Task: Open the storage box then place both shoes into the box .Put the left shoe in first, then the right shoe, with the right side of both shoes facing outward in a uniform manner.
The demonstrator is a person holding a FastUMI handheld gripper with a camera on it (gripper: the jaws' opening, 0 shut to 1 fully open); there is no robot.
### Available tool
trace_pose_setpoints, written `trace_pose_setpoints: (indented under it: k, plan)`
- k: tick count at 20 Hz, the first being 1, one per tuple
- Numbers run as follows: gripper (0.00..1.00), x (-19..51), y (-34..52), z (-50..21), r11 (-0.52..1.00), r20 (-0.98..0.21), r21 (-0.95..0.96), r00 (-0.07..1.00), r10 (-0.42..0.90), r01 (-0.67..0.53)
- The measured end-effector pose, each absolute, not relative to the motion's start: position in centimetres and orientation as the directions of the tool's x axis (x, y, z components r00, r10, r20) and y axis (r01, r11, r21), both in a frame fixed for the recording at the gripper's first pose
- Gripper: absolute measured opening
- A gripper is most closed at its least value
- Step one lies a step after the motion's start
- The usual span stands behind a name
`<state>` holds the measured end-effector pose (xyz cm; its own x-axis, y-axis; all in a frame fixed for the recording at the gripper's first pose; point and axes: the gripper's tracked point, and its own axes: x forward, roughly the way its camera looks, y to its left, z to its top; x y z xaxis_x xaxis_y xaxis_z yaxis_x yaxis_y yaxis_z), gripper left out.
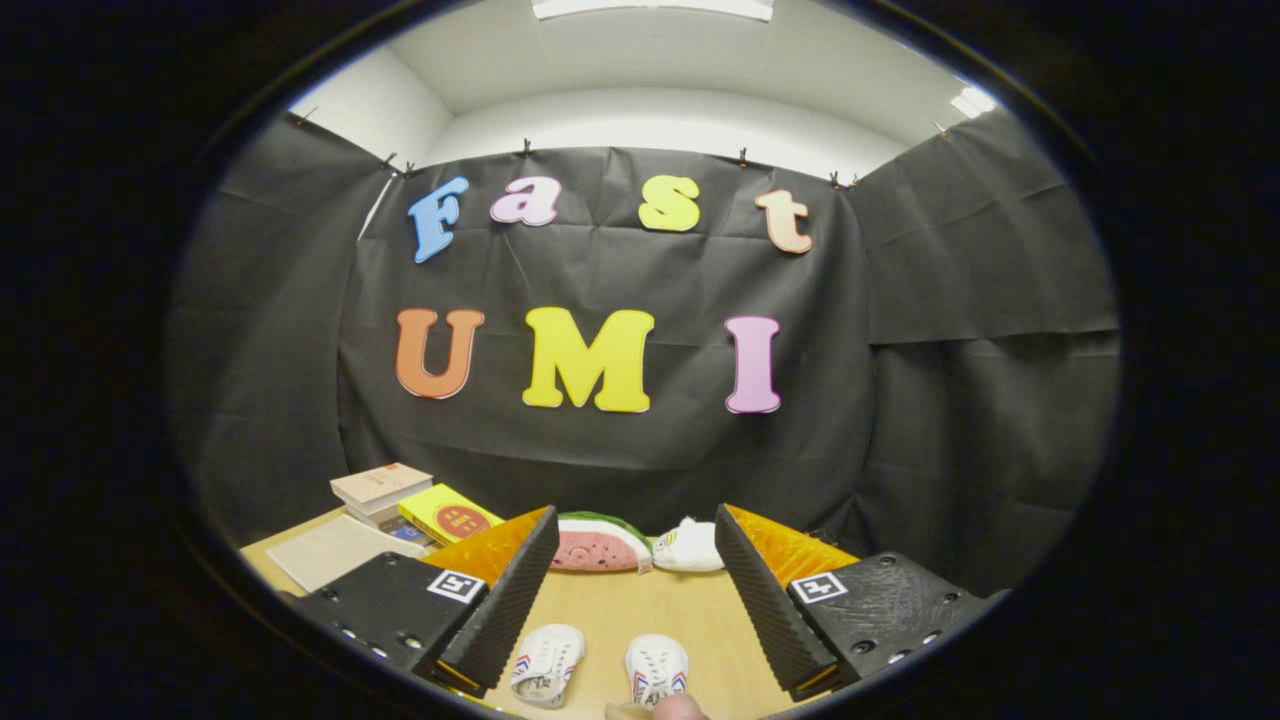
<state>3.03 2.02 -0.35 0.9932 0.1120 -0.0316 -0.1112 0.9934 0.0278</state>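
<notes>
The gripper (635,590) is held level above the bench (650,610), looking toward the back wall. Its fingers (510,610) stand wide apart and hold nothing; neither one touches any object.

Two small white shoes lie on the bench low down, in the gap between the fingers and close under them. The left-hand shoe (547,668) sits just beside the inner edge of the left finger; the right-hand shoe (657,668) lies nearer the middle of the gap. They are near each other but apart. Both have their long axis running roughly along the line of the fingers, toes pointing away toward the wall. Which is the left shoe of the pair cannot be told from this angle. Something pale, perhaps a fingertip (672,709), shows just below the right-hand shoe.

Beyond the fingers, at the far side of the bench against the cloth, rest a watermelon-slice toy (598,545) and a white soft toy (690,546), touching or nearly so. Off to the left are a stack of books (385,492), a yellow book (450,515) and a pale sheet (335,550).

No storage box can be identified. Judgement: the task stands at its start, and the first move is likely to find the box, not to drop onto the shoes.
</notes>
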Motion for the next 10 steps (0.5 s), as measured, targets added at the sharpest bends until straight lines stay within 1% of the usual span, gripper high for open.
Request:
trace_pose_setpoints:
  k: [6,8,10]
  plan:
    - [0.95,4.1,3.1,-1.7,0.982,-0.059,0.06,0.981,0.185,-0.182]
    - [0.95,4.5,4.6,-2.6,0.969,-0.079,0.076,0.967,0.241,-0.235]
    - [0.95,4.9,7.2,-4.6,0.947,-0.129,0.105,0.94,0.317,-0.305]
